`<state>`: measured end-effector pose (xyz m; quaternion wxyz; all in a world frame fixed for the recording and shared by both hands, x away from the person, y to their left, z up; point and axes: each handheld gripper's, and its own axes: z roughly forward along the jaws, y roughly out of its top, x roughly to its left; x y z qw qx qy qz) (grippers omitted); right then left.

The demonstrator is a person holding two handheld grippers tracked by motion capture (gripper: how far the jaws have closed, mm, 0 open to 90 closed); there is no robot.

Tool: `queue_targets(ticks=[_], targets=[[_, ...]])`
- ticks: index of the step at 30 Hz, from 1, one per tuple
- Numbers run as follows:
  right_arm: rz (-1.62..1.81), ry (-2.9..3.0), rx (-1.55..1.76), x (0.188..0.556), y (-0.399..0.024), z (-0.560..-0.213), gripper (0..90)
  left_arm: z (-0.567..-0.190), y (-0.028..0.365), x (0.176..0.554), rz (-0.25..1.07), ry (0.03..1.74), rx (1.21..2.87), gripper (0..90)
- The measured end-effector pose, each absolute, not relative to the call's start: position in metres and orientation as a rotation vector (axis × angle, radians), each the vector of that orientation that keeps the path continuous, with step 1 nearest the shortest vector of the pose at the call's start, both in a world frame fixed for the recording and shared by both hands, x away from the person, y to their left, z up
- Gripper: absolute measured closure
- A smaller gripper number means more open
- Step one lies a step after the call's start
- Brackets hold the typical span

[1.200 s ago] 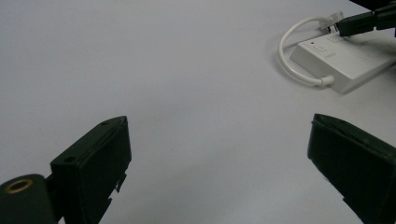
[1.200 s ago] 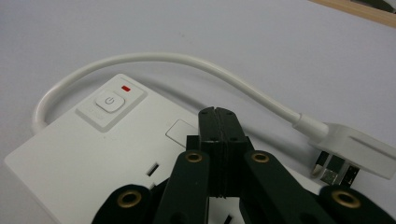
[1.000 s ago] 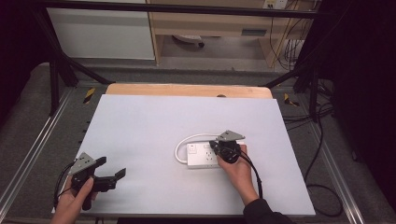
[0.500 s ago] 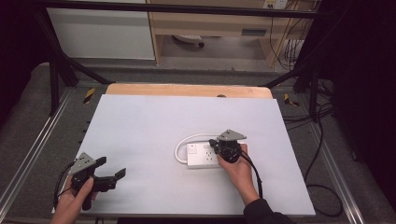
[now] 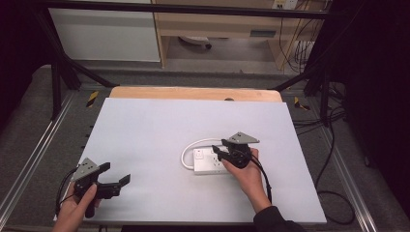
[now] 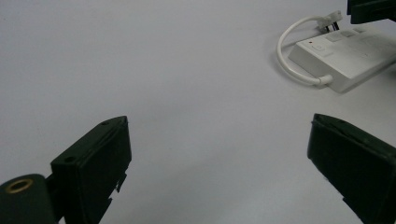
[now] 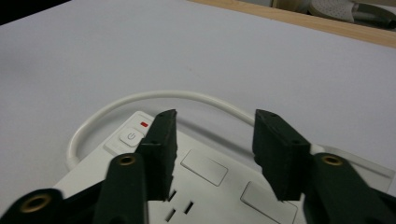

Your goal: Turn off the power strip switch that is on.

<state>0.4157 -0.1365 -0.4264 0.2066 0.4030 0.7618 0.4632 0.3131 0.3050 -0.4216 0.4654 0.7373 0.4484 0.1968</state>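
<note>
The left gripper (image 5: 115, 175) sat low over the near left corner of the white table (image 5: 159, 125), held in the person's left hand (image 5: 77, 208), its jaws spread wide apart with nothing between them; in the left gripper view those jaws framed only bare tabletop. Well ahead of that gripper and off to its right lay a white power strip (image 6: 348, 58), flat on the table, with its white cord (image 6: 292, 56) looping out from the end that faced the gripper and curling back behind the strip toward a plug (image 6: 330, 18) at the far side. The right gripper (image 5: 223, 148), in the person's right hand (image 5: 247, 175), hung directly above the strip, its jaws parted by a moderate gap and closed on nothing. In the right gripper view the strip (image 7: 210, 182) lay just beneath and beyond the jaw tips, with the power button (image 7: 131, 136) and a small red light (image 7: 144, 124) just to the left of the left jaw, two blank rectangular covers under the gap between the jaws, and socket slots close under the left jaw's base. The cord (image 7: 140, 100) arced across the table just past the jaw tips. Whether the jaw tips touched the strip's top face could not be told.
</note>
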Motion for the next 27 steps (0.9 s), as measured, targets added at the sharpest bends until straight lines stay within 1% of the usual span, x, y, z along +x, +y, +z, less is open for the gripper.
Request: queue_targets(ticks=[1, 4, 8, 13, 17, 20, 27], targets=[[1.286, 2.117, 1.133, 0.416, -0.137, -0.426, 39.0, -0.422, 0.305, 0.313, 0.483, 1.101, 1.811, 6.2], [1.284, 2.107, 1.147, 0.416, -0.138, -0.424, 30.7, -0.422, 0.305, 0.313, 0.482, 1.101, 1.813, 6.2], [1.282, 2.104, 1.166, 0.416, -0.14, -0.42, 16.4, -0.422, 0.305, 0.313, 0.481, 1.103, 1.813, 6.2], [1.256, 2.091, 1.161, 0.413, -0.14, -0.413, 4.4, -0.422, 0.305, 0.313, 0.478, 1.107, 1.811, 6.2], [1.262, 2.072, 1.124, 0.41, -0.139, -0.405, 2.7, -0.423, 0.305, 0.314, 0.478, 1.114, 1.812, 6.2], [1.266, 2.064, 1.106, 0.41, -0.14, -0.404, 5.6, -0.422, 0.305, 0.313, 0.48, 1.112, 1.811, 6.2], [1.277, 2.062, 1.098, 0.407, -0.146, -0.393, 2.6, -0.422, 0.309, 0.314, 0.488, 1.131, 1.791, 6.1]])
